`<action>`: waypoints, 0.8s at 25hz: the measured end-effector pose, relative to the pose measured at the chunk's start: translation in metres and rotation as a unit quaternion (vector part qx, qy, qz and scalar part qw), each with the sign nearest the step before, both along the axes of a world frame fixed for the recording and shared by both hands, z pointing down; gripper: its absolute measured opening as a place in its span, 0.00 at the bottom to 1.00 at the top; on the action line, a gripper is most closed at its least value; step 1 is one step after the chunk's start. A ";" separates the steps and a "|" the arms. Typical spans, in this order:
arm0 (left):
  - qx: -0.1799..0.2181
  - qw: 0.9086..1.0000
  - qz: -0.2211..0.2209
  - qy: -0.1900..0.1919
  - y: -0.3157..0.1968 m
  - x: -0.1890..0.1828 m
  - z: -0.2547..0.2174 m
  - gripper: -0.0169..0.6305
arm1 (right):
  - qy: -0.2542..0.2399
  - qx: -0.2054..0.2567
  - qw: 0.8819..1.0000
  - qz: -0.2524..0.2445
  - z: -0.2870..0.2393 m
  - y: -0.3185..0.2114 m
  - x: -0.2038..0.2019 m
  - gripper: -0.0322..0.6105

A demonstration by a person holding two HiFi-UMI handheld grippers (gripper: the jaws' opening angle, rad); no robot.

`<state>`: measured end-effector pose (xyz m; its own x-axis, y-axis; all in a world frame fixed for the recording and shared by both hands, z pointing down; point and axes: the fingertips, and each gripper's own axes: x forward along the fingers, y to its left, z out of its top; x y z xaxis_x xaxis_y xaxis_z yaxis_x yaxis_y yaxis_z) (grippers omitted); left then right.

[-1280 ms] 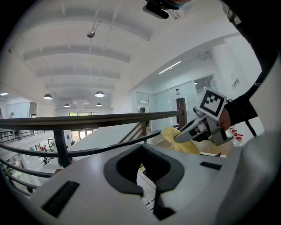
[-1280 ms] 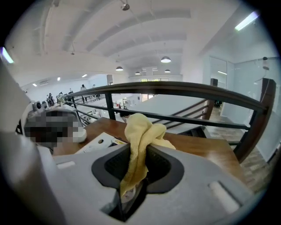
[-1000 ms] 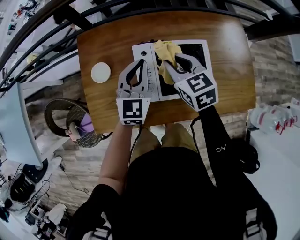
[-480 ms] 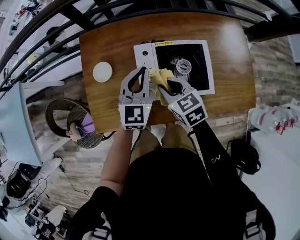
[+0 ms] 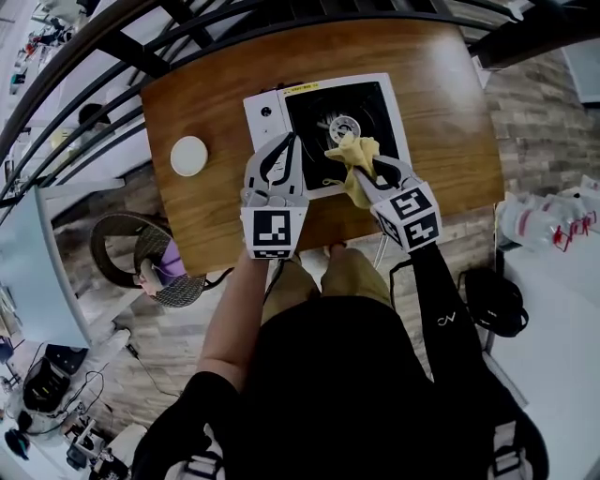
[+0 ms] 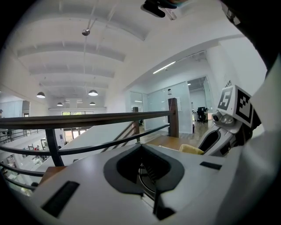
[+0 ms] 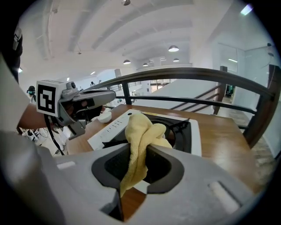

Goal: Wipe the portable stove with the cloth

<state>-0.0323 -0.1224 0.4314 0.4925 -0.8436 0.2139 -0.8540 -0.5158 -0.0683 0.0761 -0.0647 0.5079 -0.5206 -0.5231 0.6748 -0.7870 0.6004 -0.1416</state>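
Note:
The portable stove, white with a black top and a round burner, sits on the wooden table. My right gripper is shut on a yellow cloth, which lies bunched on the stove's front part just below the burner. In the right gripper view the cloth hangs down between the jaws, with the stove behind it. My left gripper is shut with nothing in it, over the stove's left control strip. The left gripper view shows the cloth and the right gripper's body to the right.
A small white round dish stands on the table left of the stove. A dark metal railing runs along the table's far side. The table's front edge is close to my body.
My right gripper has carried the cloth from the stove's front left corner to the right, to just below the burner. The left gripper has stayed at the stove's left side.

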 end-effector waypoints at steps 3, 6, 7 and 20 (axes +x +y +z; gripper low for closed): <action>0.001 1.000 0.007 0.000 -0.002 0.012 0.000 0.04 | 0.015 -0.001 1.000 0.021 0.005 0.001 0.030 0.19; 0.003 1.000 0.012 0.003 -0.004 0.023 -0.001 0.04 | 0.026 -0.003 0.999 0.039 0.008 0.002 0.054 0.19; 0.003 1.000 0.013 0.003 -0.005 0.026 -0.001 0.04 | 0.028 -0.004 0.999 0.042 0.009 0.002 0.060 0.19; 0.006 1.000 0.009 0.005 -0.008 0.041 -0.003 0.04 | -0.005 0.079 0.996 0.042 -0.049 -0.050 0.069 0.19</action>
